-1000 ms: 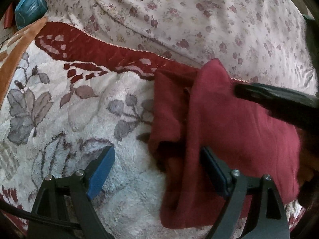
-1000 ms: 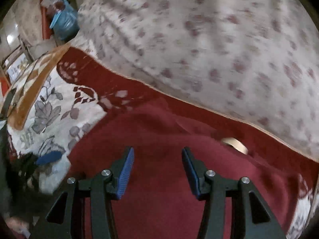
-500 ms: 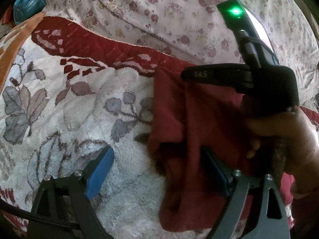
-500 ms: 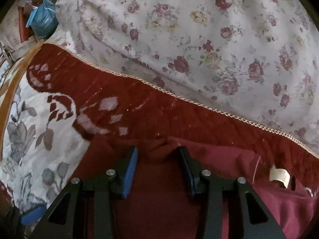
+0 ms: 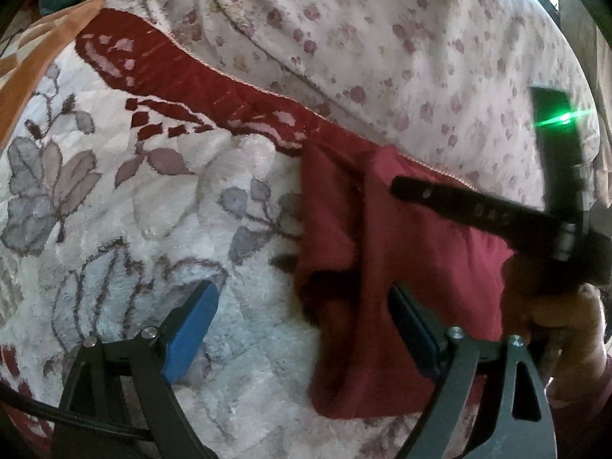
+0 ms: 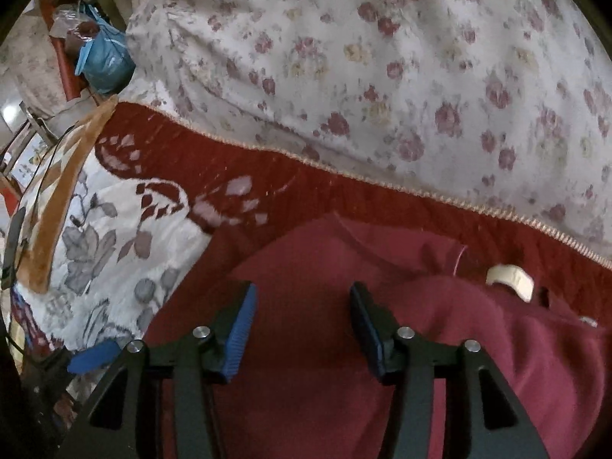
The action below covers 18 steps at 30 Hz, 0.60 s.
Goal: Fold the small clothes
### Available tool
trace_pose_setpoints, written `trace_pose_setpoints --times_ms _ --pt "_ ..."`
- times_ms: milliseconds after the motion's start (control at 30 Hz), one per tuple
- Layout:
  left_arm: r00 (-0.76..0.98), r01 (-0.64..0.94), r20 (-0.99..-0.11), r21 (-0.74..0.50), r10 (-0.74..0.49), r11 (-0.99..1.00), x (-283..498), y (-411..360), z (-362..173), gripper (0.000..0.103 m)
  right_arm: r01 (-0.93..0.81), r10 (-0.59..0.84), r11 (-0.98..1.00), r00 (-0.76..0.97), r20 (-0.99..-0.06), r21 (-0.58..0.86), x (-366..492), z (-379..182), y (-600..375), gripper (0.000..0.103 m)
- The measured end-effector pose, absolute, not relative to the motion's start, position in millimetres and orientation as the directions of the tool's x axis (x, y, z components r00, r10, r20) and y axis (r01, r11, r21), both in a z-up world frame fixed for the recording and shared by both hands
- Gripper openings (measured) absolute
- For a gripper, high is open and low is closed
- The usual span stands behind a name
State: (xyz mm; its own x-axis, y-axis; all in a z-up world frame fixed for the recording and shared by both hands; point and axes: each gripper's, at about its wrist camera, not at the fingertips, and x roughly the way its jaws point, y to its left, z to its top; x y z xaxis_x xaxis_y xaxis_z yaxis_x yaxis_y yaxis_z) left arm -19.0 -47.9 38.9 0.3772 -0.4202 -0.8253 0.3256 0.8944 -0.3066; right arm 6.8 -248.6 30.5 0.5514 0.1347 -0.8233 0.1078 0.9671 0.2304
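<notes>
Maroon garment (image 5: pixel 405 252) lies partly folded on a plush leaf-patterned blanket (image 5: pixel 153 199), its far edge at 12 o'clock meeting the blanket's red border below a floral quilt (image 6: pixel 382 57). Left gripper (image 5: pixel 302 317): jaws spread wide, holding nothing, straddling the garment's left edge. Right gripper (image 6: pixel 302 317): jaws open, holding nothing, over the cloth. A white tag (image 6: pixel 510 277) shows at 2 o'clock.

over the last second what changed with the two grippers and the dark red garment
The right gripper pushed forward to the far edge of the dark red knit garment, narrowed, then drew back and reopened, holding nothing. The left gripper stayed open astride the garment's left edge; the garment barely shifted.
</notes>
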Motion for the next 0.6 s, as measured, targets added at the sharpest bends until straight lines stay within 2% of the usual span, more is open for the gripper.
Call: trace_pose_setpoints --times_ms 133,200,300,400,500,600 --pt "0.378 0.341 -0.832 -0.283 -0.407 0.896 -21.5 -51.2 38.4 0.089 0.149 0.16 0.952 0.5 -0.851 0.266 19.2 24.3 -249.1 0.068" --pt "0.377 0.353 -0.839 -0.262 -0.393 0.898 -22.6 -55.4 37.9 0.089 0.131 0.2 0.945 0.49 -0.848 0.299 25.0 31.1 -240.9 0.08" --pt "0.375 0.353 -0.839 -0.263 -0.393 0.898 -22.4 -54.9 38.0 0.089 0.059 0.244 0.952 0.451 -0.858 0.302 38.6 36.5 -214.2 0.09" --pt "0.369 0.345 -0.836 -0.282 -0.405 0.895 -21.0 -51.6 36.9 0.089 0.03 0.173 0.979 0.393 -0.903 0.201 55.5 27.3 -190.7 0.091" --pt "0.361 0.328 -0.838 -0.297 -0.409 0.897 -17.6 -51.3 32.6 0.089 0.056 0.131 0.985 0.378 -0.917 0.163 68.3 17.5 -183.3 0.096" --pt "0.365 0.328 -0.84 -0.288 -0.402 0.9 -15.8 -55.9 29.2 0.092 0.036 0.087 0.993 0.377 -0.922 0.108 72.6 11.9 -175.4 0.097"
